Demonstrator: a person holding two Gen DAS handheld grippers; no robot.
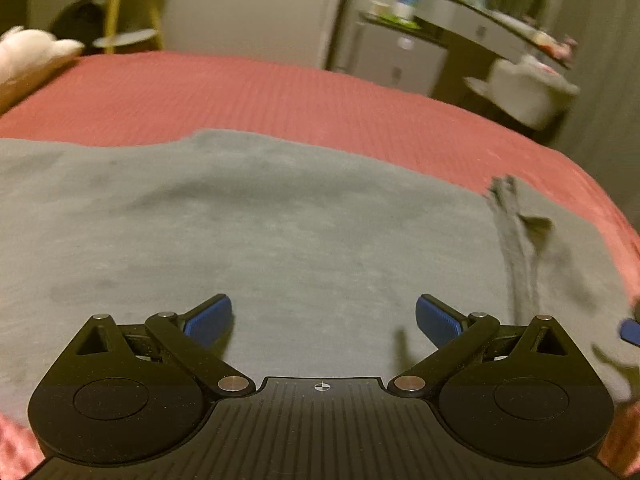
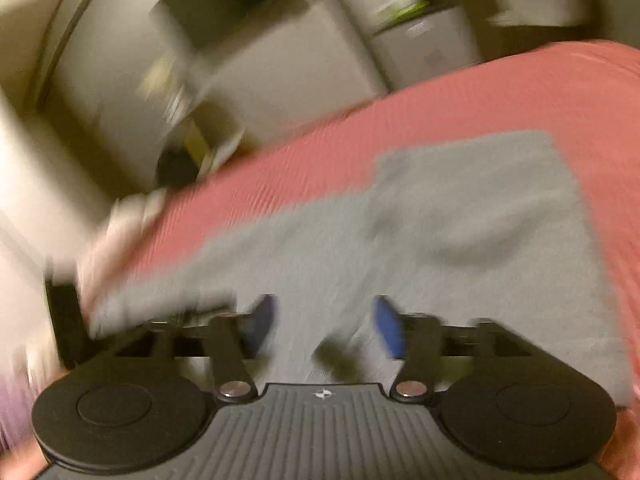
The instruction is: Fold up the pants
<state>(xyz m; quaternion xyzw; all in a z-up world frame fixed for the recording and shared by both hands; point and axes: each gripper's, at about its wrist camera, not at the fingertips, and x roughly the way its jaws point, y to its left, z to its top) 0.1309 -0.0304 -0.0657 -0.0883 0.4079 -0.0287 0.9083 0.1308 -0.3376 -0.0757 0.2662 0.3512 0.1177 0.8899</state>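
A bed [image 1: 280,92] carries everything, covered by a pinkish-red ribbed bedspread [image 2: 500,92] that runs to its far edge; grey pants [image 1: 280,232] lie spread flat on the bedspread, filling most of the near part; a grey drawstring [image 1: 516,248] trails over the cloth toward the right side; a white plush item [image 1: 28,50] rests at the far left corner, its shape too blurred to name more closely.
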